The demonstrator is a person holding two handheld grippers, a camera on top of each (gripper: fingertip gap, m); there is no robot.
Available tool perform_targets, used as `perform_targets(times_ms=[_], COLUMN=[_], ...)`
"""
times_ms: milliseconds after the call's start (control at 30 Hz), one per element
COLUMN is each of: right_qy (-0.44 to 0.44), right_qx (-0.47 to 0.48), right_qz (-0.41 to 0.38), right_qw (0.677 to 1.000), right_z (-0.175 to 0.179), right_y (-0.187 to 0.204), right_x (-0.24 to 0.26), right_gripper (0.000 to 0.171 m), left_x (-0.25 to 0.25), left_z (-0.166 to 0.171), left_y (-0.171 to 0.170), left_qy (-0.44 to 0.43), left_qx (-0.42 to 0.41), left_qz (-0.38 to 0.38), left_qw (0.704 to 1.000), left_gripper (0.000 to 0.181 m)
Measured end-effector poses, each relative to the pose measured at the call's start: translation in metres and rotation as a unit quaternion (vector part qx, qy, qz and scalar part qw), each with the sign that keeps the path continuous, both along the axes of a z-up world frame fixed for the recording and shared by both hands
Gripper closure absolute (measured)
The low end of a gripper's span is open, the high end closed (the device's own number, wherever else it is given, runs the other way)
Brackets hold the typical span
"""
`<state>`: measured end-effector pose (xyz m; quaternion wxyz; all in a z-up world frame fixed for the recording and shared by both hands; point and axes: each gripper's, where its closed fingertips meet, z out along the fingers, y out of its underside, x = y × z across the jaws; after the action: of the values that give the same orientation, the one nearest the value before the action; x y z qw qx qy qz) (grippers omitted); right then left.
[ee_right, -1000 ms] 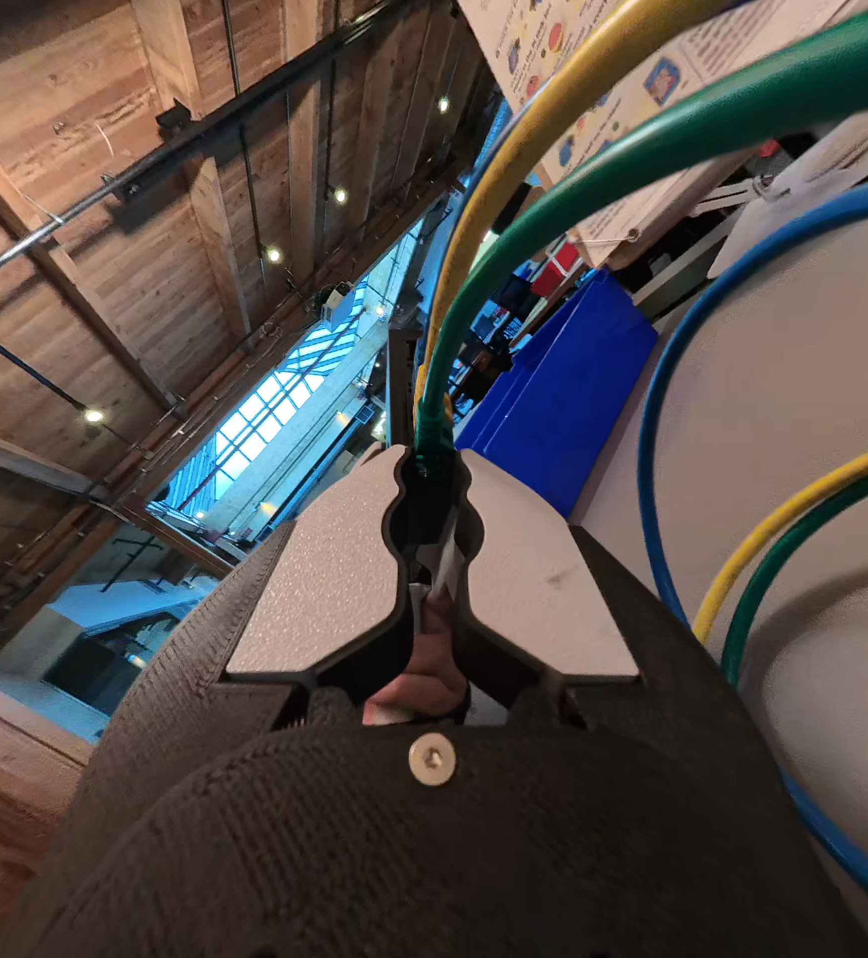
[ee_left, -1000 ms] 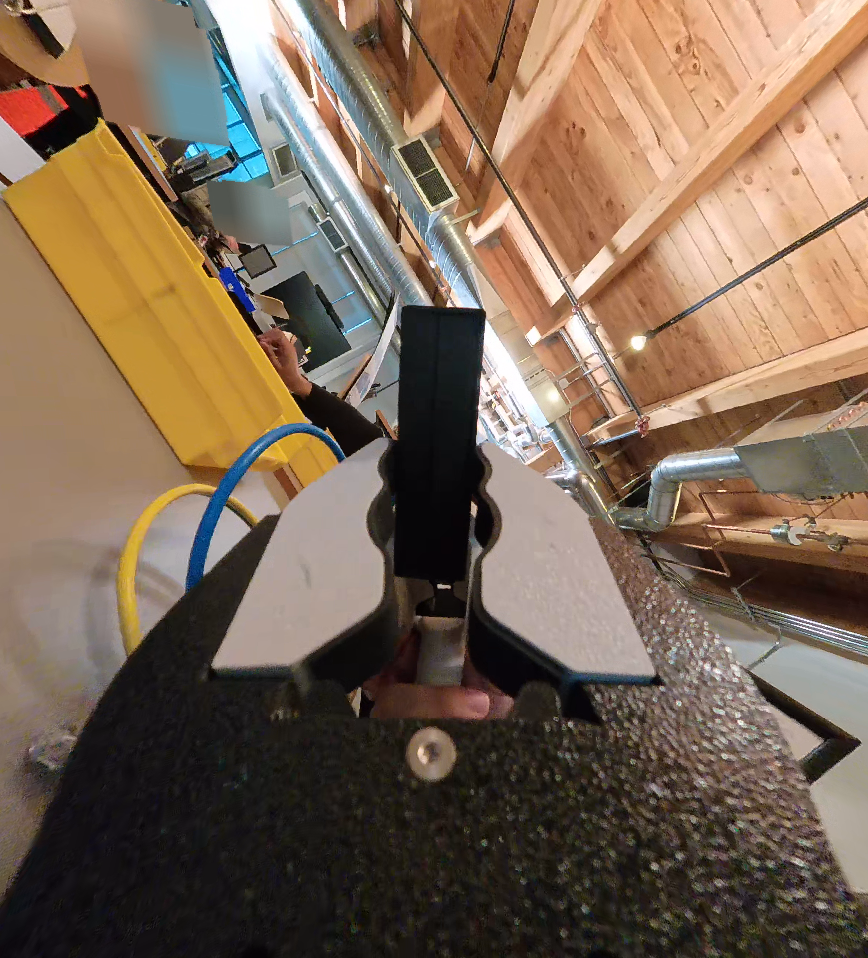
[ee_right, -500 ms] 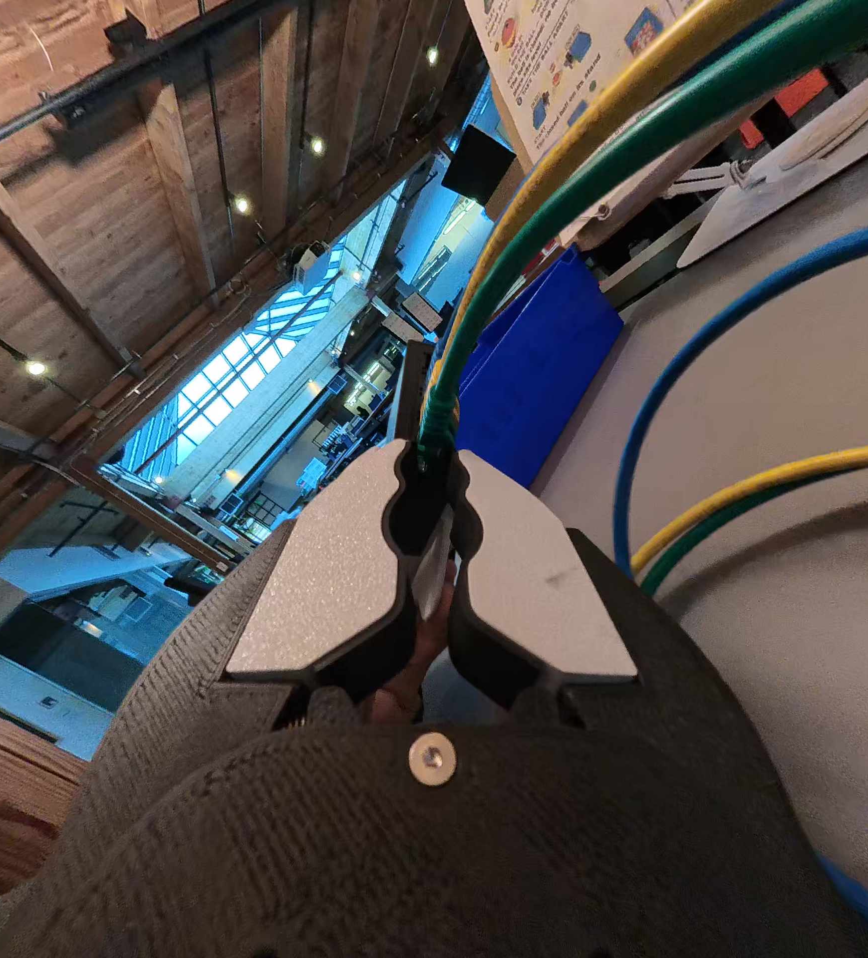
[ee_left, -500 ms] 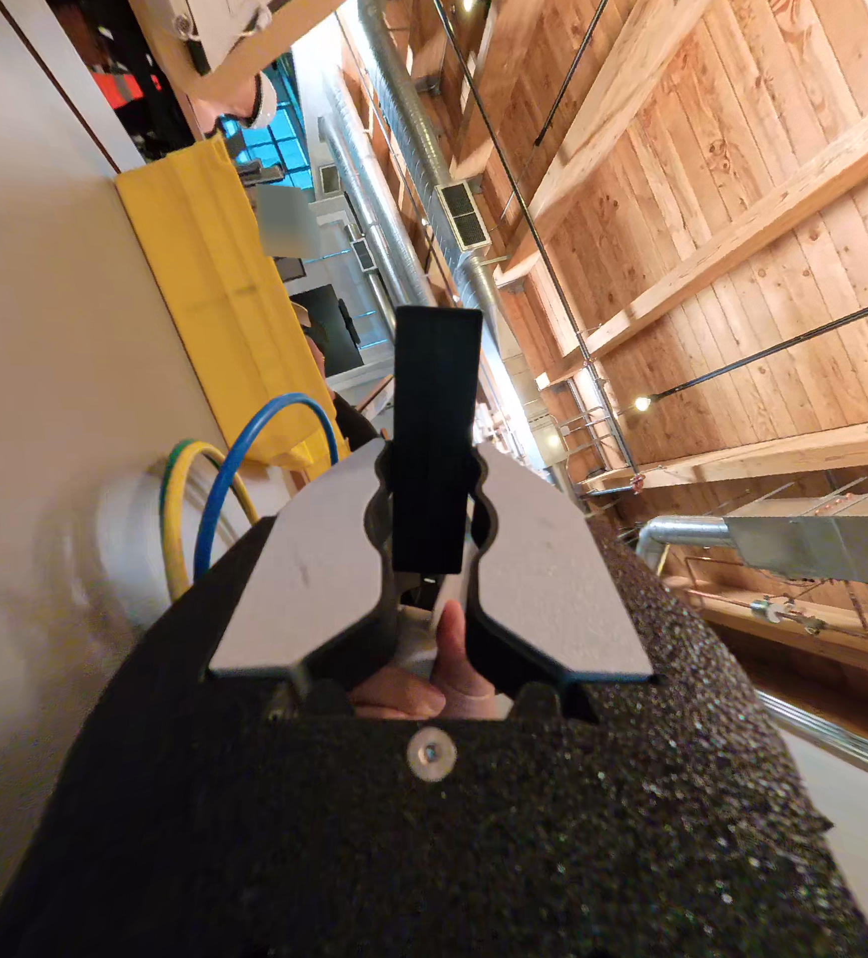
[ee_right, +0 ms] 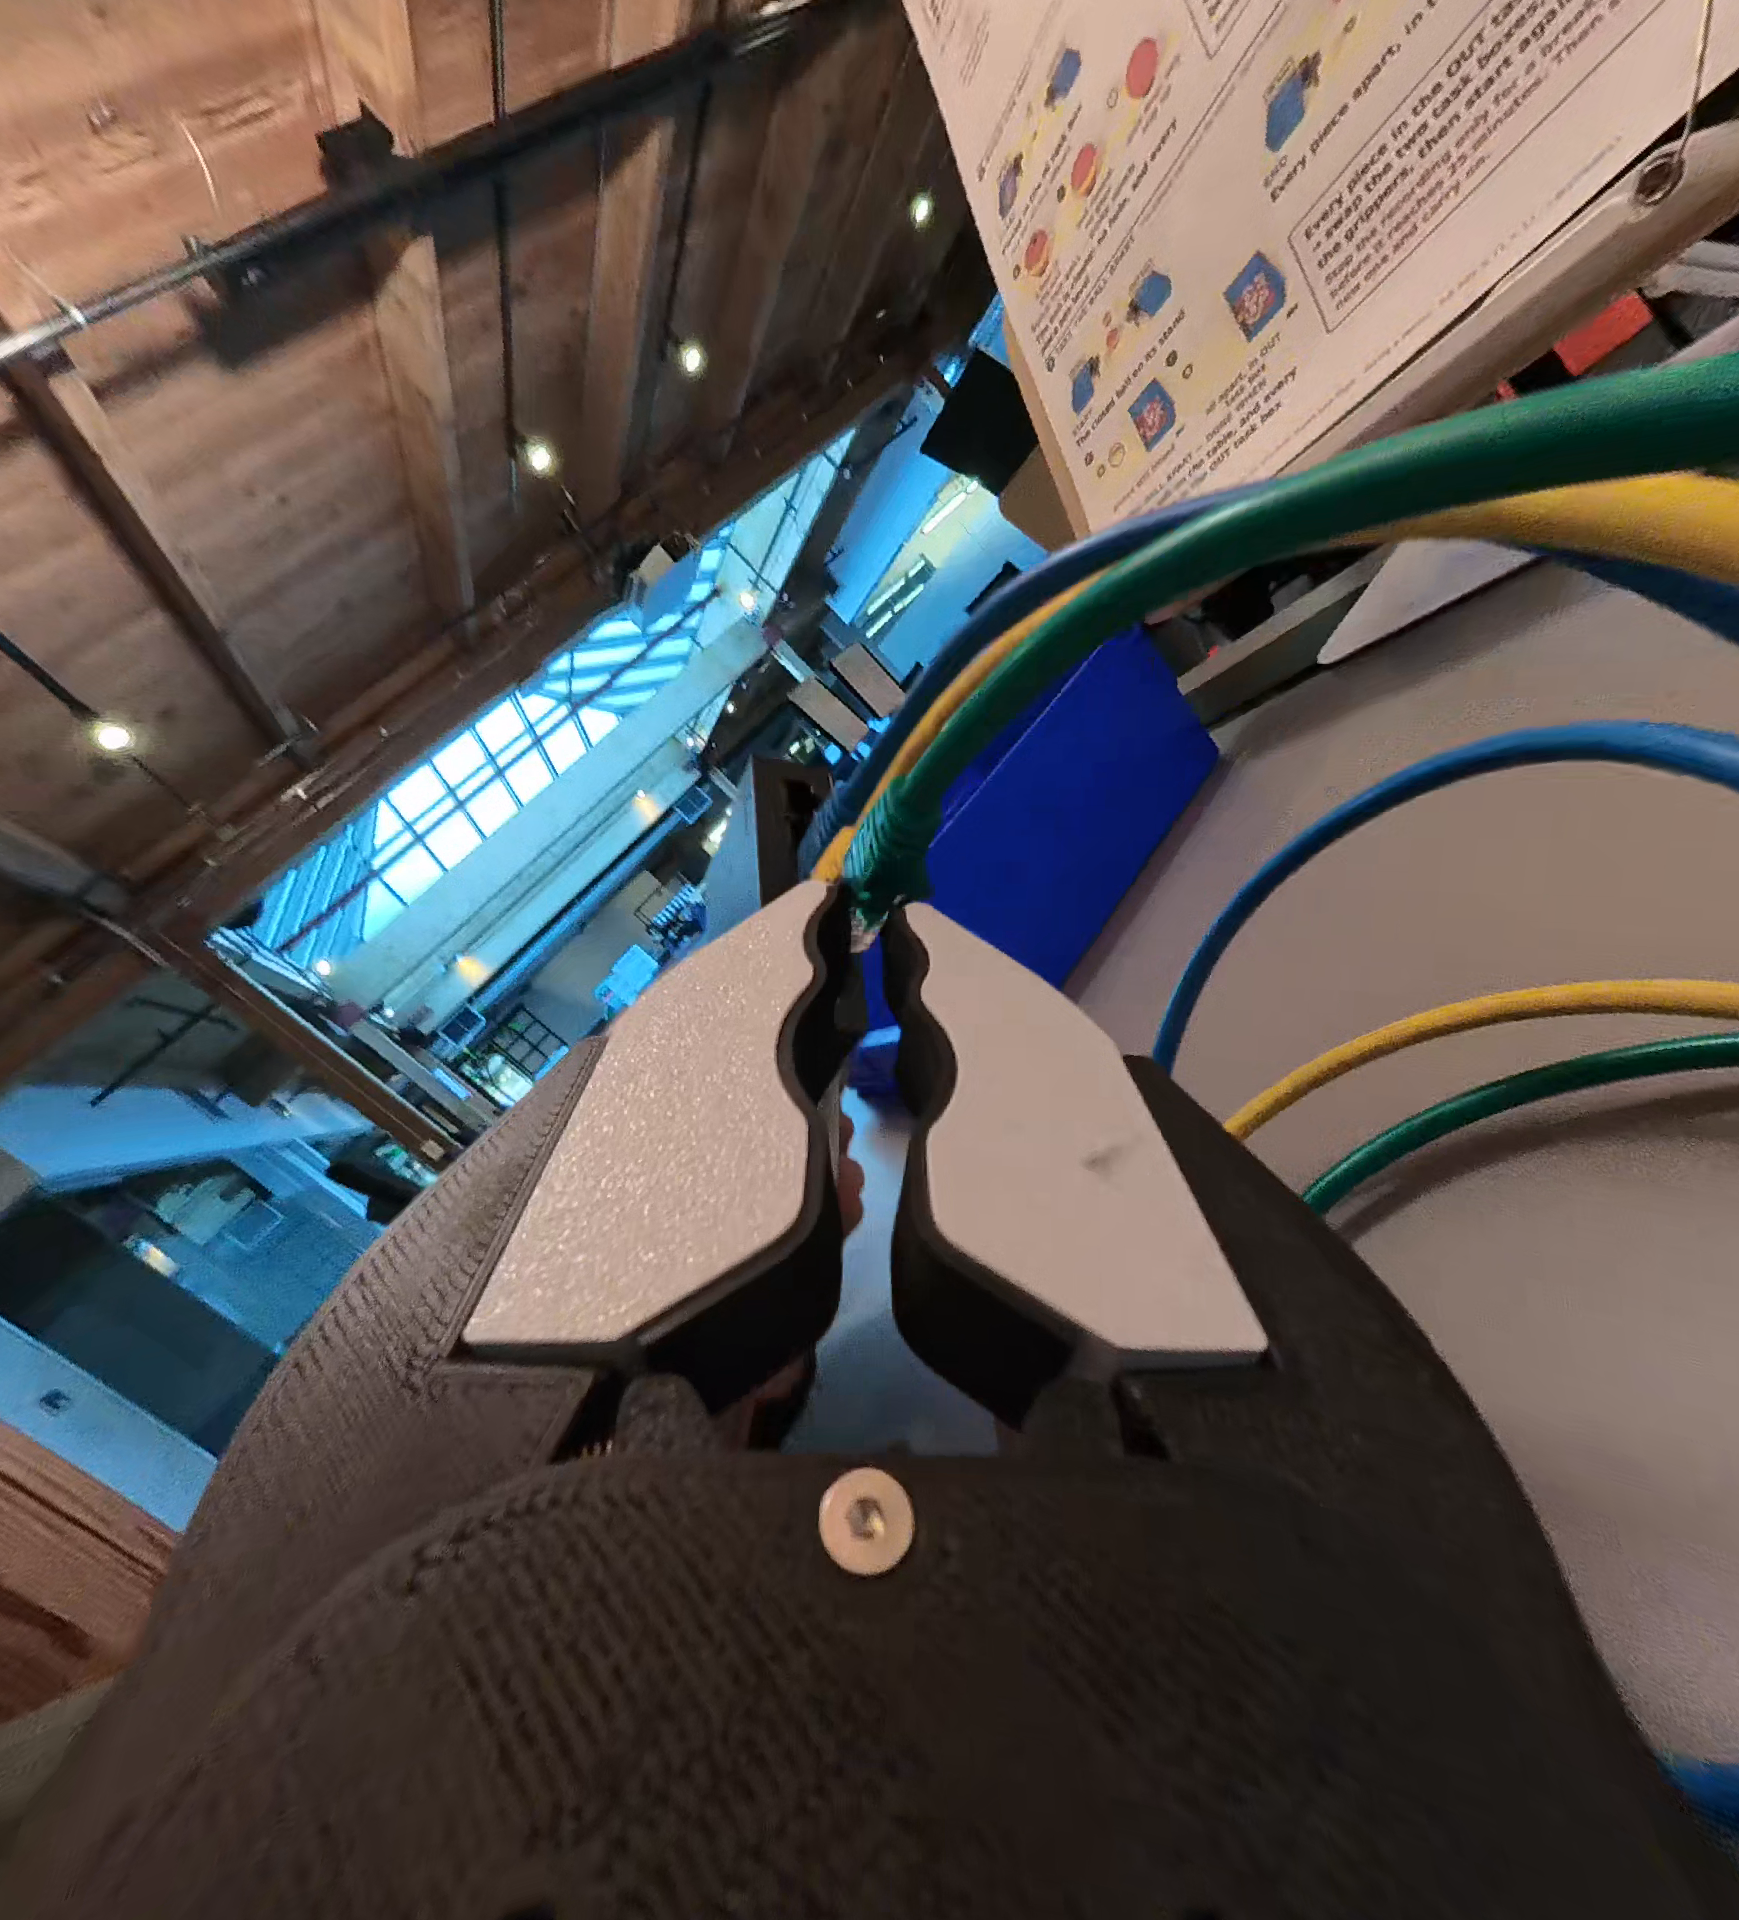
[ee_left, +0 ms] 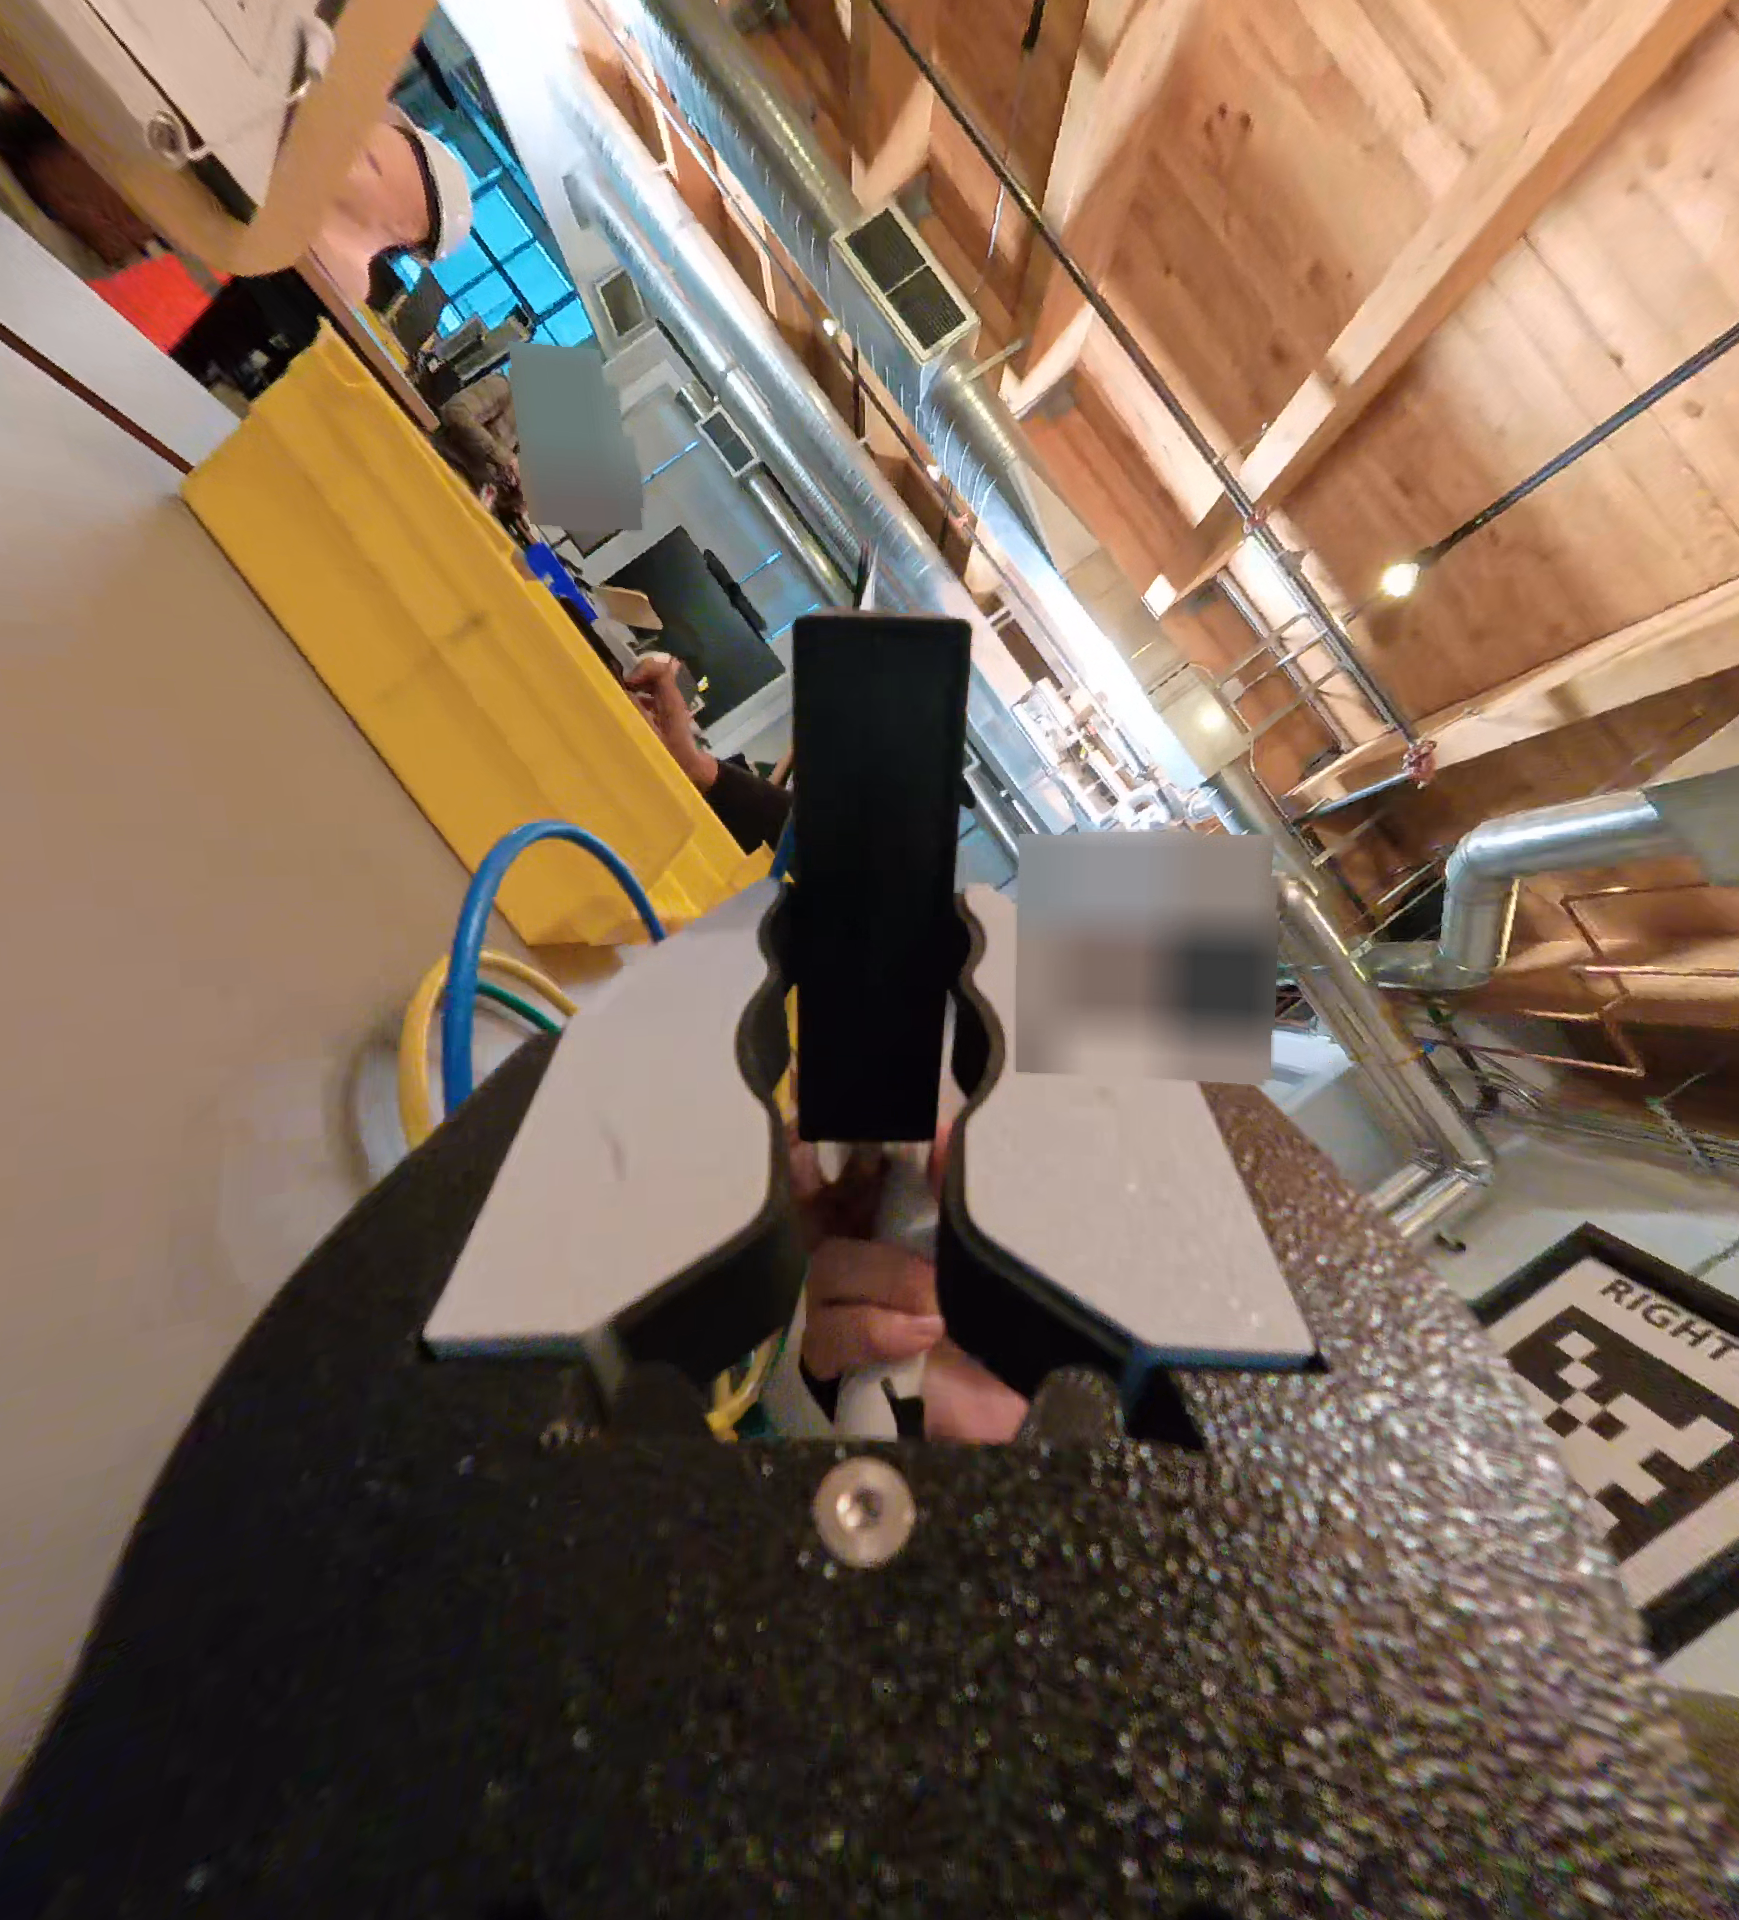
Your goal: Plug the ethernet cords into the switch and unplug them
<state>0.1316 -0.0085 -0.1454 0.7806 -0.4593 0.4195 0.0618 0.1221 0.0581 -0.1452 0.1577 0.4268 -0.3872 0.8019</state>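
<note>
My left gripper (ee_left: 870, 935) is shut on the black switch (ee_left: 875, 831), which stands up out of the jaws, edge on. My right gripper (ee_right: 865, 920) has its jaws close together, with the end of the green cord's plug (ee_right: 886, 852) at the very fingertips. The green cord (ee_right: 1364, 488) arcs up and to the right. Yellow (ee_right: 1571, 520) and blue (ee_right: 1000, 613) cords run to the same spot, where the switch's dark edge (ee_right: 777, 821) shows just beyond. Whether the plugs sit in ports is hidden.
A yellow bin (ee_left: 408, 644) stands on the beige table (ee_left: 117, 831) with loops of blue (ee_left: 491, 935) and yellow (ee_left: 418, 1049) cord before it. A blue bin (ee_right: 1052, 831) and an instruction sheet (ee_right: 1260, 208) are at the back. The right gripper's marker plate (ee_left: 1675, 1455) is close by. People sit beyond. The gap from one gripper's tips to the other's is roughly 7 centimeters.
The green plug, deep between the right fingers before, now sits only at their tips, and the jaws stand narrower. Both views have swung; the right gripper's marker plate has come into the left view.
</note>
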Motion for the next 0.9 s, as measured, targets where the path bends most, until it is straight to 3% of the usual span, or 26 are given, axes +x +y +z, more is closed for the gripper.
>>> perform_targets(times_ms=[167,333,467,667,800,900], right_qy=[-0.079,-0.136,-0.160,-0.156,-0.126,-0.123], right_qx=[-0.167,-0.201,-0.325,-0.497,-0.591,-0.650], right_qz=[0.077,0.125,0.110,0.075,0.073,0.096], right_qw=[0.980,0.962,0.925,0.850,0.793,0.744], right_z=[0.013,0.075,0.108,0.146,0.134,0.104], right_y=[0.016,0.000,-0.032,-0.083,-0.118,-0.136], right_x=[-0.041,-0.056,-0.026,0.034,0.081,0.113], right_gripper=[0.163,0.163,0.163,0.163,0.163,0.163], left_x=[0.010,0.020,0.019,0.018,0.018,0.020], left_z=[0.015,0.025,0.036,0.031,0.028,0.026], left_y=[0.033,0.079,0.093,0.083,0.079,0.080], left_qy=[-0.019,-0.020,-0.040,-0.039,-0.034,-0.034], left_qx=[-0.011,-0.027,-0.014,0.004,0.005,0.011], left_qz=[0.090,0.144,0.156,0.139,0.126,0.125], left_qw=[0.996,0.989,0.987,0.989,0.991,0.991], left_gripper=[0.155,0.155,0.154,0.155,0.155,0.155])
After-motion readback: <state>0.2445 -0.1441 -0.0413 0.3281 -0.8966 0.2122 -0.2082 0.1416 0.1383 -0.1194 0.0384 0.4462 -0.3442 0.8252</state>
